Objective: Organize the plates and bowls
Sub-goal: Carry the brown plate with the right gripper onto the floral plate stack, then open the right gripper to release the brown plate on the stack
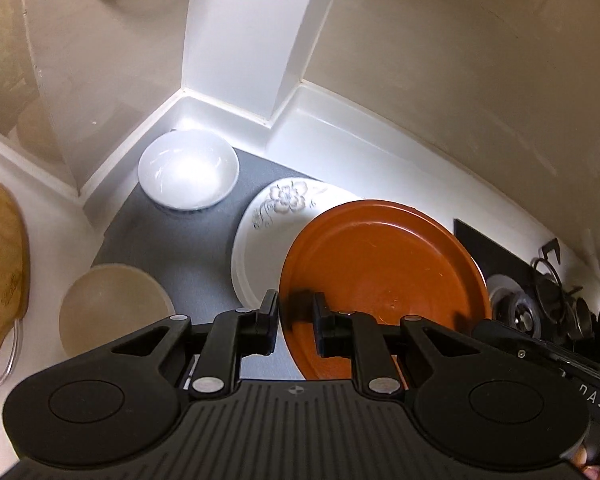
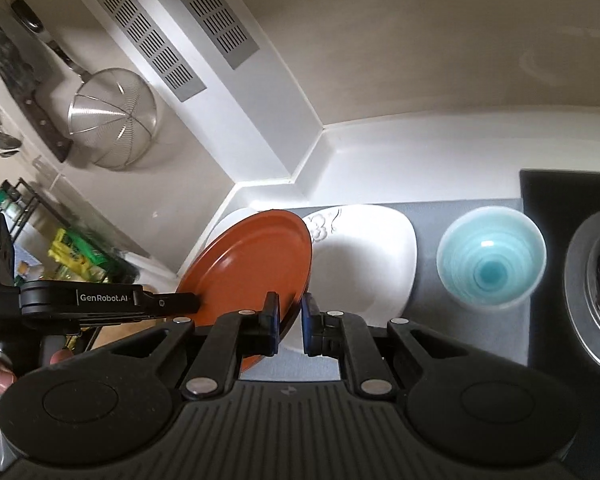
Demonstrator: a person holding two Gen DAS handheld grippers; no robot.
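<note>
a white bowl (image 1: pixel 188 168) sits in the tabletop (image 1: pixel 32 216) corner, a beige bowl (image 1: pixel 114 310) near the left, a blue bowl (image 2: pixel 491 256) by the stove (image 2: pixel 568 196). the orange plate (image 1: pixel 384 280) hangs tilted over the flowered white plate (image 2: pixel 364 260). left tool (image 1: pixel 296 322) and right tool (image 2: pixel 290 322) each pinch its rim, pressed nearly together.

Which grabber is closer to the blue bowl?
Right. The right gripper, clamped on the orange plate, sits just left of the blue bowl. The left gripper grips the plate's far side, farther away.
</note>
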